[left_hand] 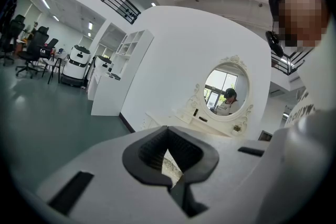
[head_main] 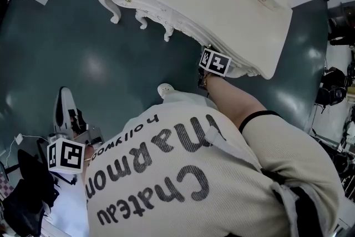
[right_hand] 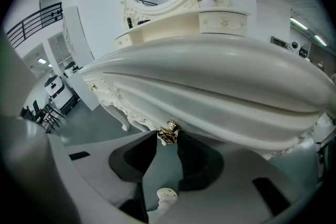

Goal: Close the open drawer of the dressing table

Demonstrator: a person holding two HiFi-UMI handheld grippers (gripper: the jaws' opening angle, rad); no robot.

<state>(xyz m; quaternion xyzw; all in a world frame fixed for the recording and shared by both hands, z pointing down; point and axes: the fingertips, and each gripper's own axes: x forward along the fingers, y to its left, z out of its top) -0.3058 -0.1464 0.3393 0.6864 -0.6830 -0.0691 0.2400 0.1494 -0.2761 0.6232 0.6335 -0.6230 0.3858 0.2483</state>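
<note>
Cream ribbed top [head_main: 260, 175] with dark lettering, black-edged short sleeve [head_main: 260, 115], black-and-white marker cubes [head_main: 66, 155] [head_main: 215, 62]

The dressing table [head_main: 222, 3] is finished in cream white throughout, its carved scroll edging included, and the small knob [right_hand: 169, 132] on its front is coloured gold. The floor [head_main: 66, 47] is seen as a dark teal green with a dull sheen. The shells of the left gripper [left_hand: 168, 129] and the right gripper [right_hand: 168, 140] are moulded in pale grey-white, while the pads [right_hand: 199, 157] are black. The left marker cube [head_main: 66, 155] is printed with black squares on white (as is the right marker cube [head_main: 214, 61]). The person's shirt [head_main: 183, 186] is off-white and lettered in black.
</note>
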